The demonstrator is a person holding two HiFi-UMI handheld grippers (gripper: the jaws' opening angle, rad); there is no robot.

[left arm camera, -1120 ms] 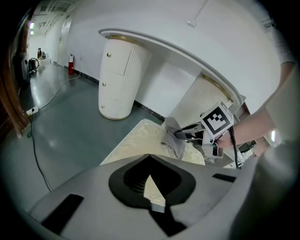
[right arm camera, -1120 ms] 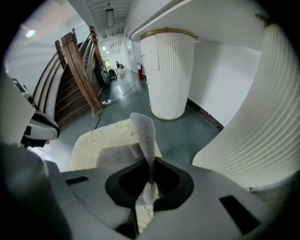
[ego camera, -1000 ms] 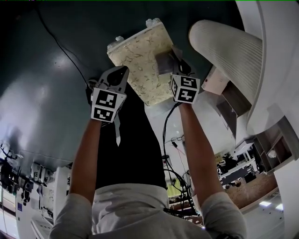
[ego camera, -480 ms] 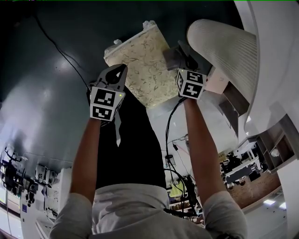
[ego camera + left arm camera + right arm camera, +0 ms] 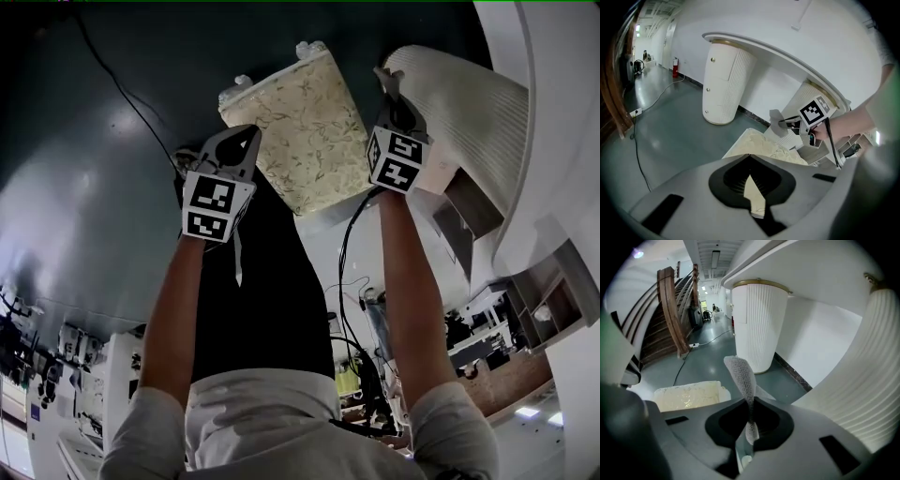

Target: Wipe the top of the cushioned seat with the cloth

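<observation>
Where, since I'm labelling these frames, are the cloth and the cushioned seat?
cloth (image 5: 742, 373), right gripper view, on its upright mesh fold.
cushioned seat (image 5: 300, 127), head view, on the middle of its patterned top.

I've got glossy dark floor (image 5: 84, 169) filling the left of the head view, with a black cable (image 5: 117, 86) snaking across its upper left. At upper right there's a white ribbed column (image 5: 469, 103). The left gripper view gives me a red fire extinguisher (image 5: 675, 68) far off at upper left. The right gripper view shows a wooden stair rail (image 5: 672, 310) on the left.
</observation>
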